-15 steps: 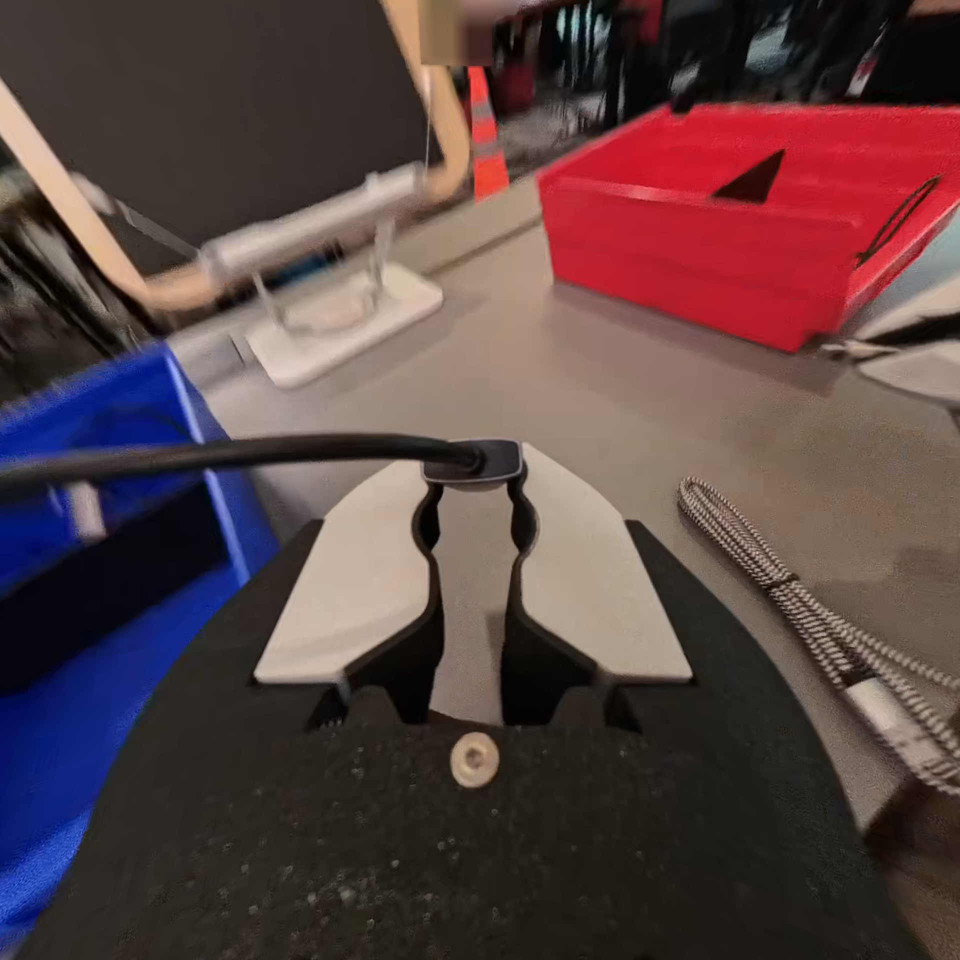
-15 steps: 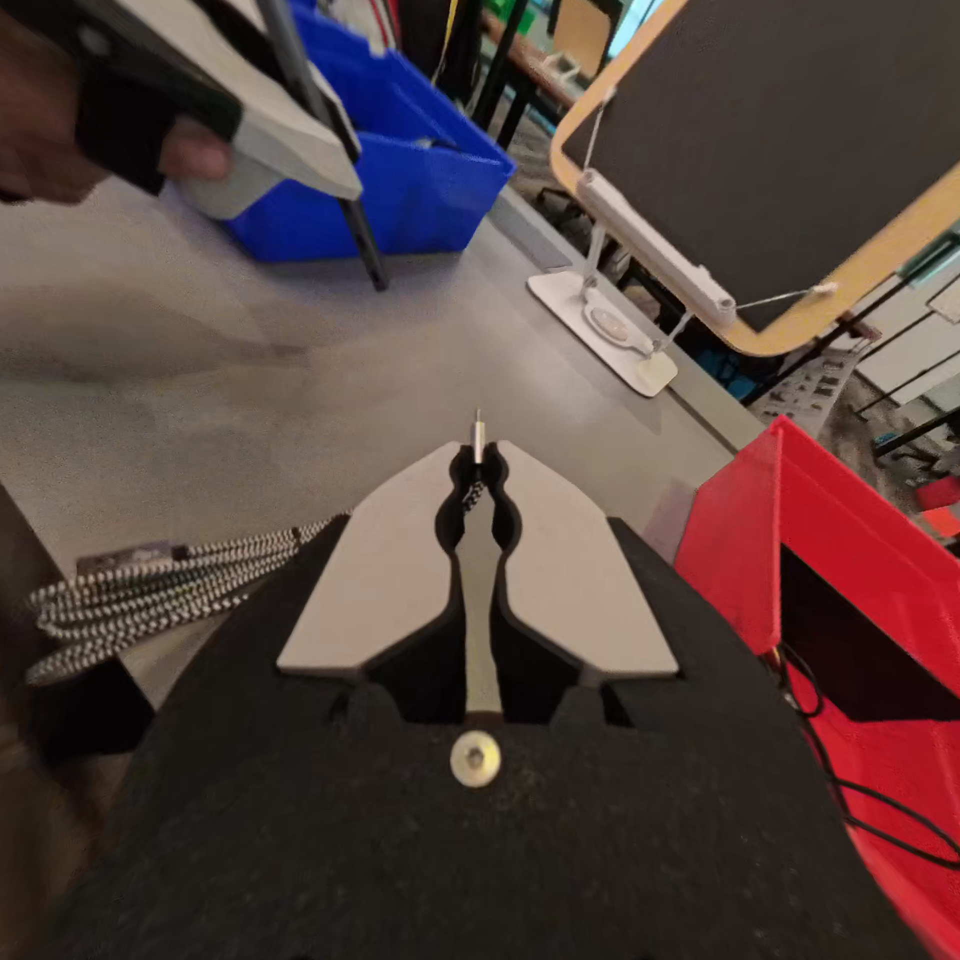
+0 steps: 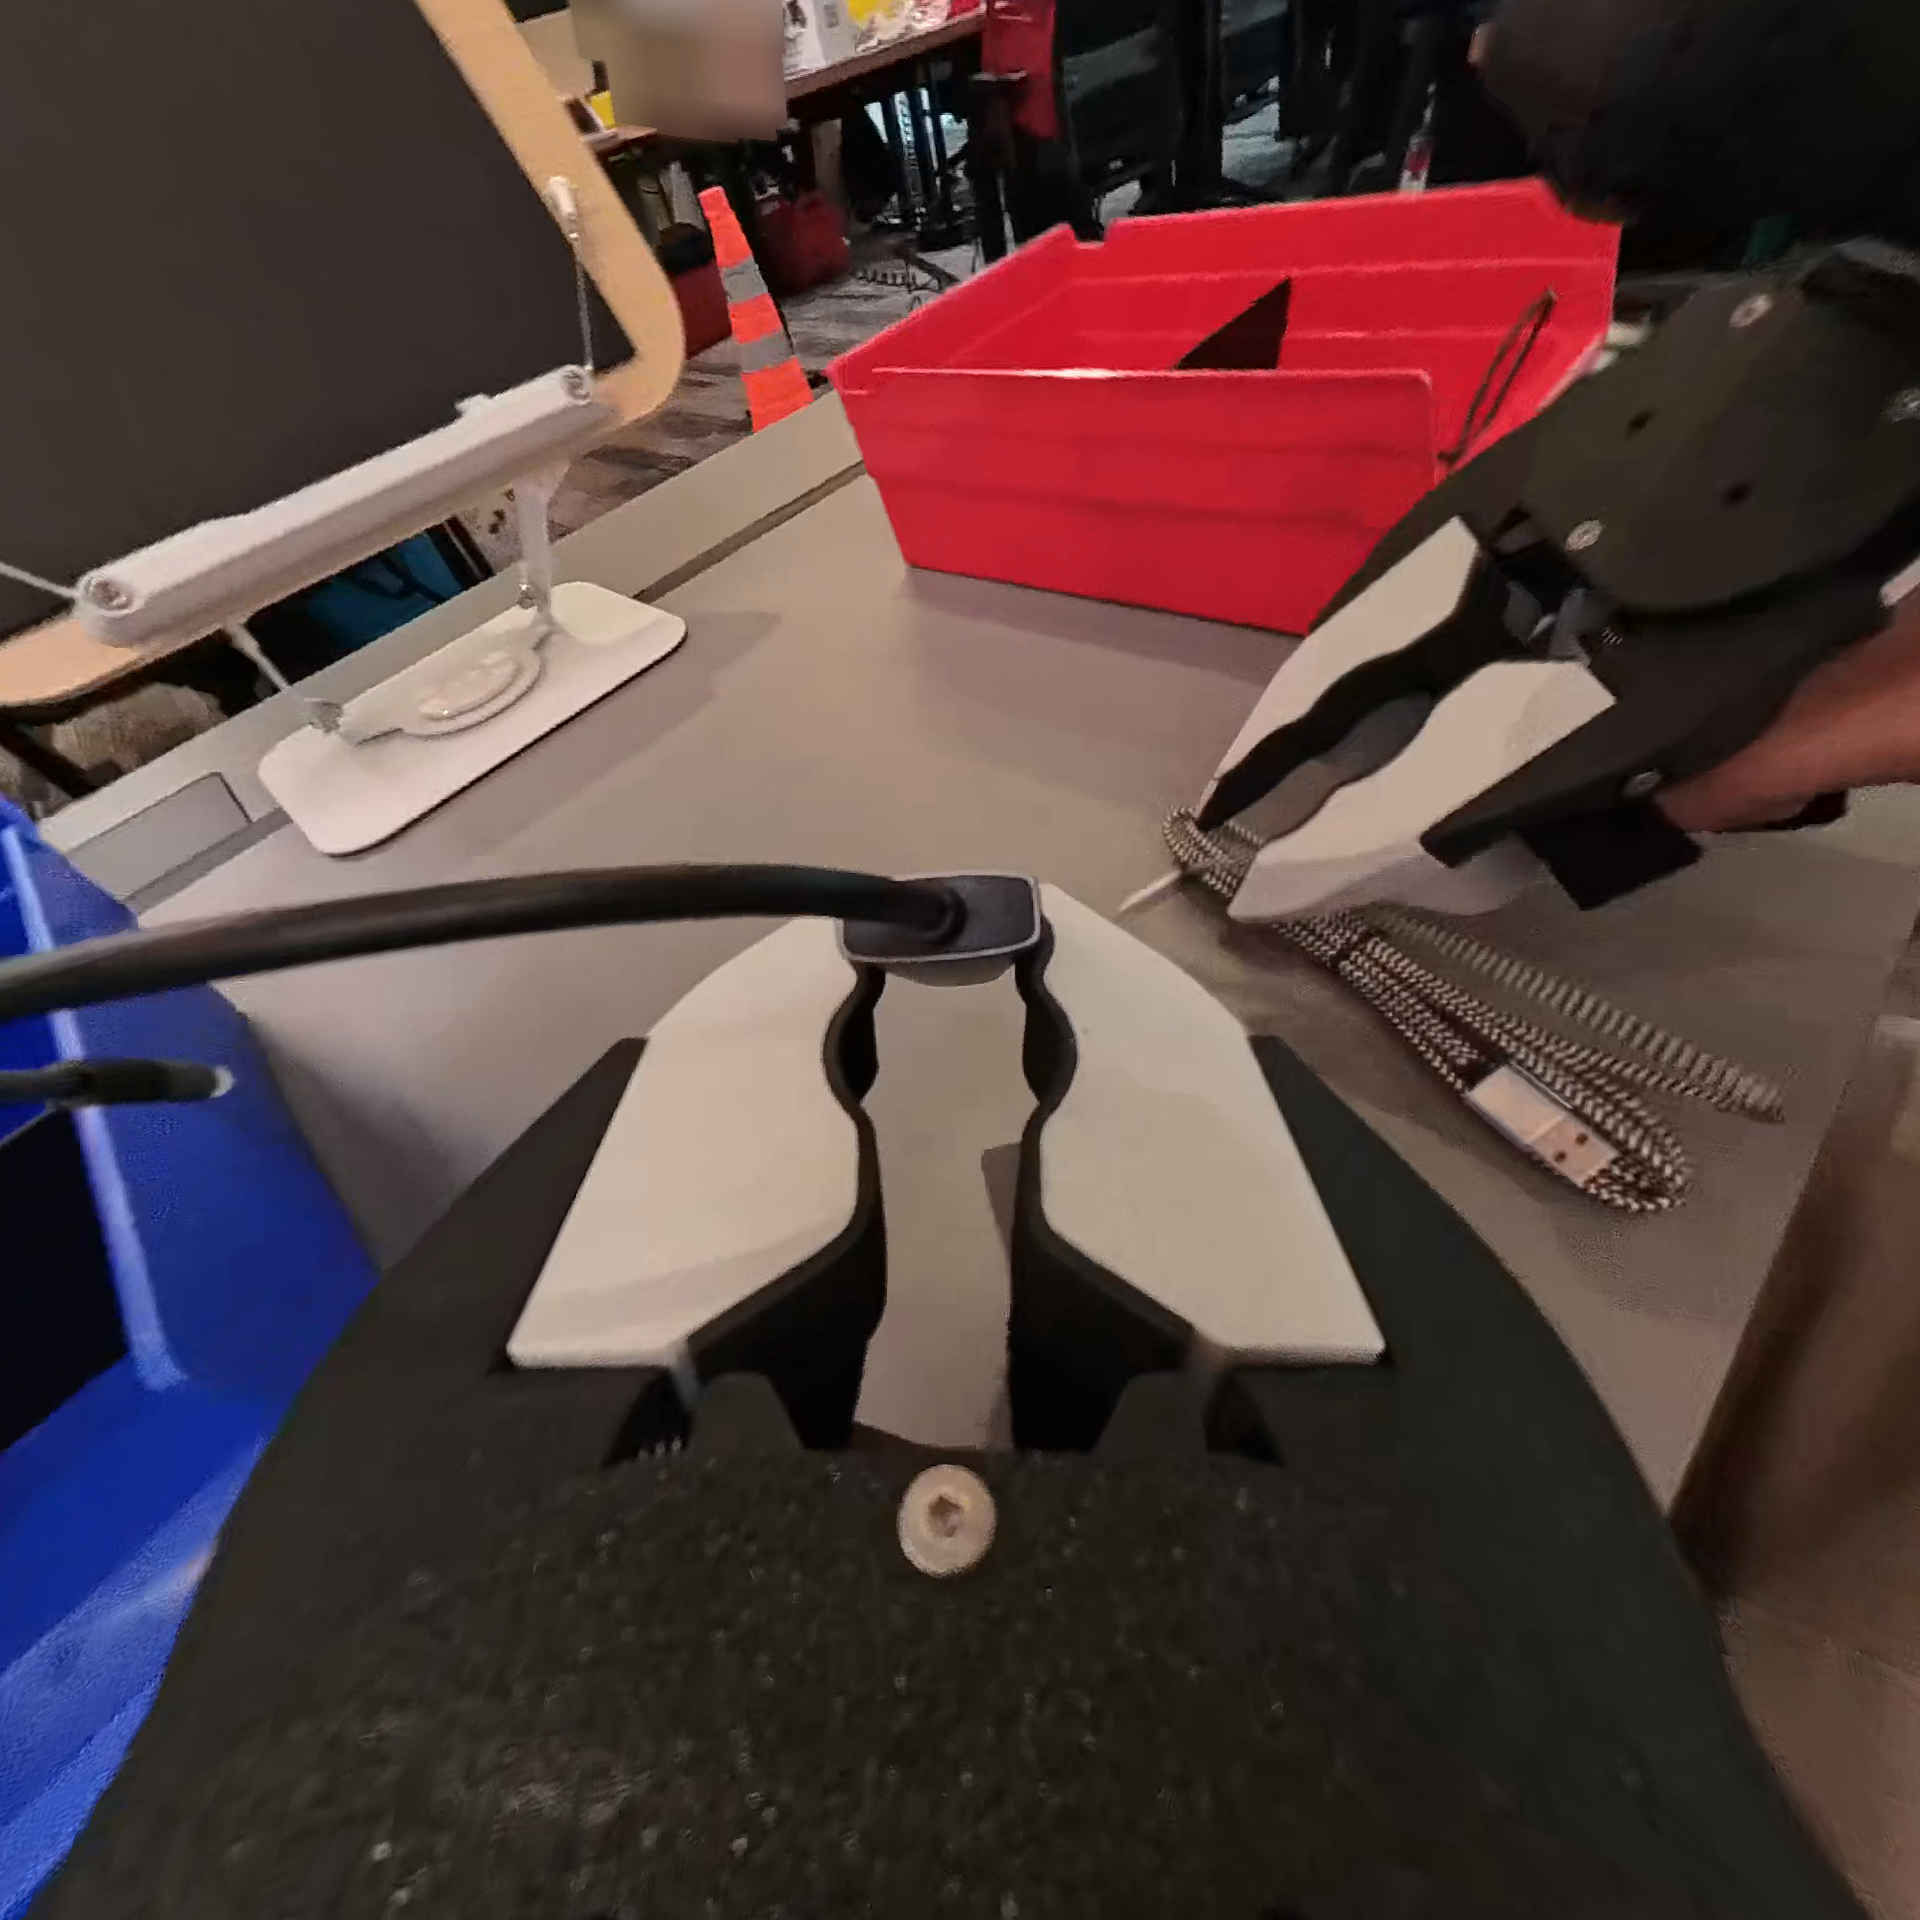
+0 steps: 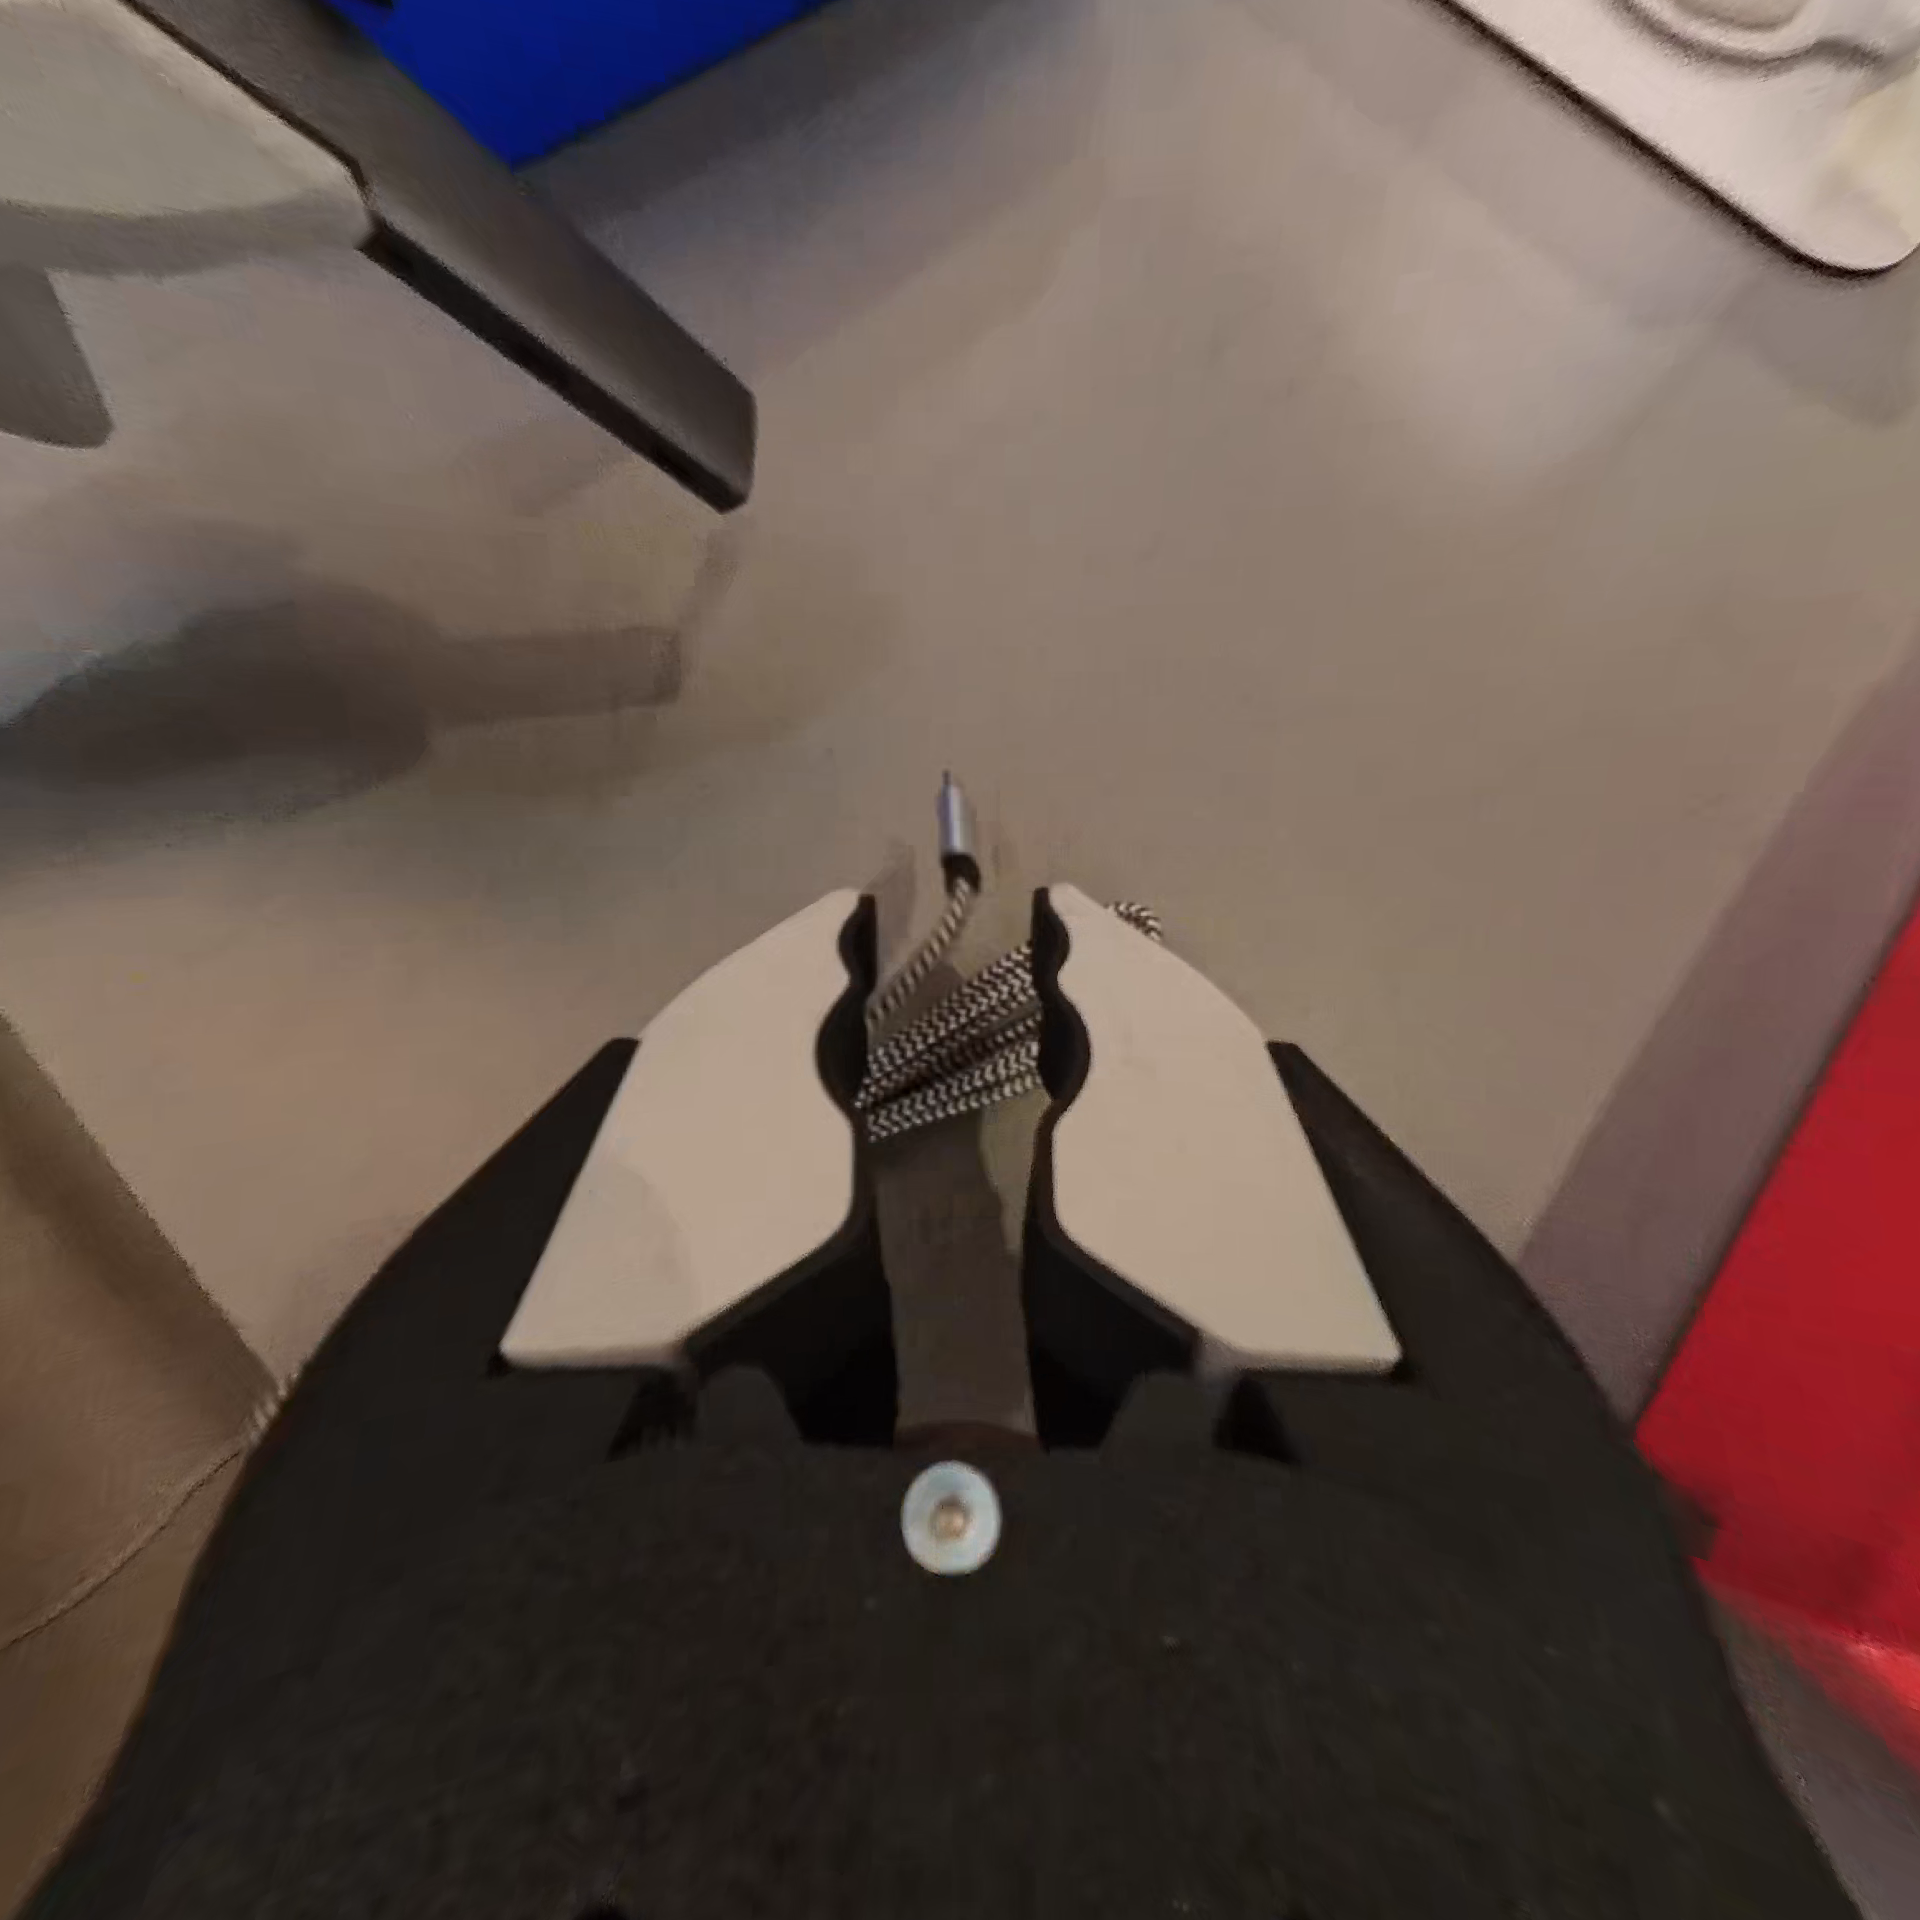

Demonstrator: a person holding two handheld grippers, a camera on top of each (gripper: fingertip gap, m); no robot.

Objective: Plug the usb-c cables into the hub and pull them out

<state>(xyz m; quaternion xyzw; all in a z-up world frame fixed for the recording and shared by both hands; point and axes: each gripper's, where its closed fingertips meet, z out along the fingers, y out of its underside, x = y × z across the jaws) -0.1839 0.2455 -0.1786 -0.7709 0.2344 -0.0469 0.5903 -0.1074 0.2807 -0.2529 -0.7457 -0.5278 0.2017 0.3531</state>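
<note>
Left gripper clamps hub at tips; right gripper parted, straddling limp braided cable; grab rigid plug ahead.

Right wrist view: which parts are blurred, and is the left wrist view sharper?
Right wrist view: the hub at upper left and its shadows on the table are smeared; the braided cable stays fairly crisp. Left wrist view: mostly sharp, with the blue bin soft.
</note>
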